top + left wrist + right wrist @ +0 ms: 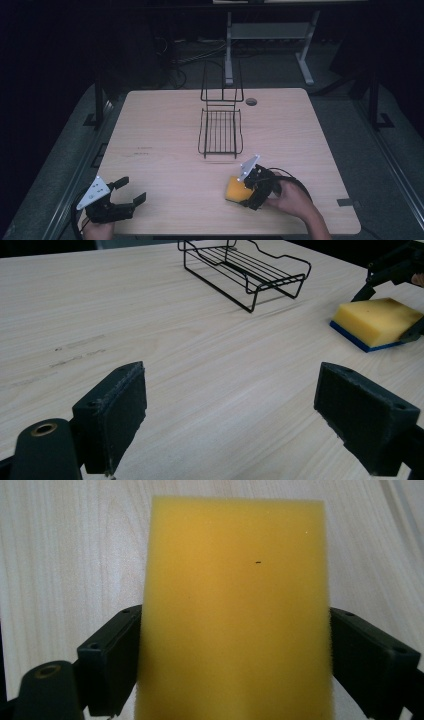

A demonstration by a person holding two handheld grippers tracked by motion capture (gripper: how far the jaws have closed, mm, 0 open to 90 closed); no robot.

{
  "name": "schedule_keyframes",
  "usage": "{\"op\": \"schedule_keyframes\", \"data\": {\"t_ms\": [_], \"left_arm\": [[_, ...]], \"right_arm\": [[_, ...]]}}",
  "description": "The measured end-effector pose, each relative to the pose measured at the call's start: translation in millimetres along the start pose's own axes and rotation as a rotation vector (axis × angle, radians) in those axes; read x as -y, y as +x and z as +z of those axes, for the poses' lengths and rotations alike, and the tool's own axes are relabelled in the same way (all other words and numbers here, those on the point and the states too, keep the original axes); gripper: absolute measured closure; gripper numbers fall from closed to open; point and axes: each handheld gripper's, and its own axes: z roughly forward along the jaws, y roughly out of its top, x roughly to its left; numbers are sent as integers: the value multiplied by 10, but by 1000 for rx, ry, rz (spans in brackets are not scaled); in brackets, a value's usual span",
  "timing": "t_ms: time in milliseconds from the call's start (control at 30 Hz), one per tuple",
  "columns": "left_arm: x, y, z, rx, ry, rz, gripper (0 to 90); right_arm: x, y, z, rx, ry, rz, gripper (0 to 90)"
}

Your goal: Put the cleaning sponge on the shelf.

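A yellow rectangular sponge with a blue underside point(237, 190) is flanked by the right gripper's point(248, 193) jaws on the pale wooden worktop point(165, 165); whether they press it cannot be told. A black wire rack point(220, 132) stands beyond, nothing between. The left gripper point(131, 195) is held apart, empty.

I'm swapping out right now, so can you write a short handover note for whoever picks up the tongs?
Right tongs: jaws on both long sides of the sponge, which lies flat on the table, yellow side up, blue layer underneath; I cannot tell whether they grip it.
Left tongs: open, empty, near the front left corner.
Rack: empty, centre of the table, beyond the sponge.
Done: right tongs are at the sponge.
Left: lift it, probably to put it in the rack.
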Motion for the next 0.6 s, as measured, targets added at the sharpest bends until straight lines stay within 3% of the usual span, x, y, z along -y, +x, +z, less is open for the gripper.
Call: {"op": "schedule_keyframes", "data": {"t_ms": [600], "left_arm": [[0,-4,-2,0,-2,-1,128]], "right_arm": [[1,11,22,-7,22,-11,208]]}}
